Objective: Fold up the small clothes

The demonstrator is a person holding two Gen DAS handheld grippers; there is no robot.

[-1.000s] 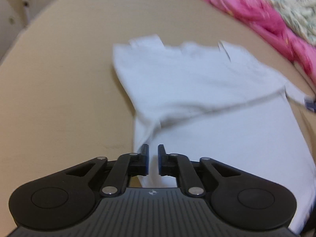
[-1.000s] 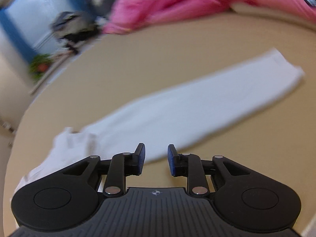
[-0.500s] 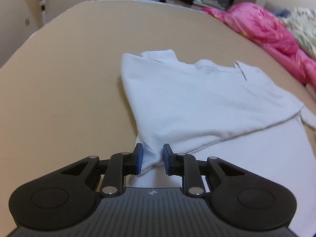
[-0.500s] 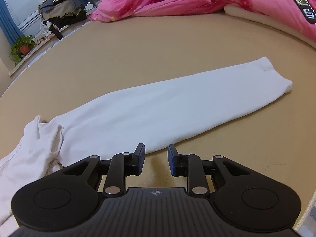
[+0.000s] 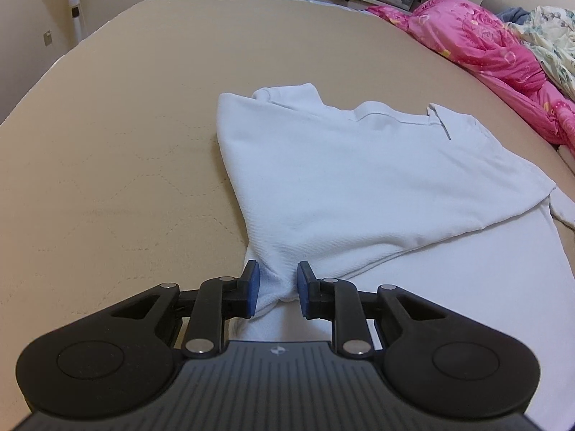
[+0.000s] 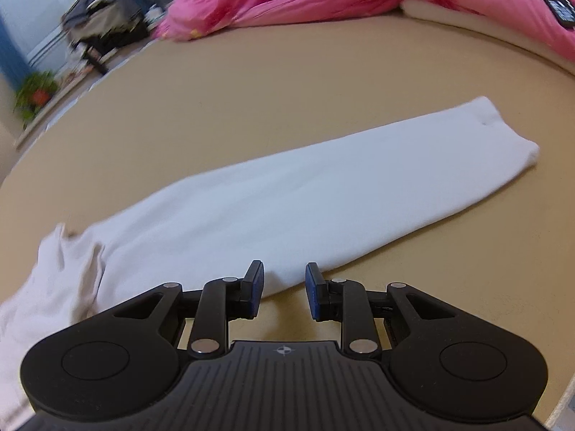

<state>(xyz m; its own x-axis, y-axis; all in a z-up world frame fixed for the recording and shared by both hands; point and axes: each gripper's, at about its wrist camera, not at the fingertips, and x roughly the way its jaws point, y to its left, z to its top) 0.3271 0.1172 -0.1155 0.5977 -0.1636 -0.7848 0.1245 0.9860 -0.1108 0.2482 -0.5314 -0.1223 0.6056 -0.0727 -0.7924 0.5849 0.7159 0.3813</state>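
White shirt (image 5: 359, 186) lies mid-bed, body folded over itself, one long sleeve (image 6: 305, 194) stretched flat toward the bed's right edge. Left gripper (image 5: 275, 289) has let go: fingers were nearly closed a second ago, now part-open, the folded corner loose between them. Fold placed; sleeve next, likely. Right gripper (image 6: 284, 292) part-open, empty, at the sleeve's near edge. Shirt hem cut off; right view blurred.

Soft indoor light (right view blurred)
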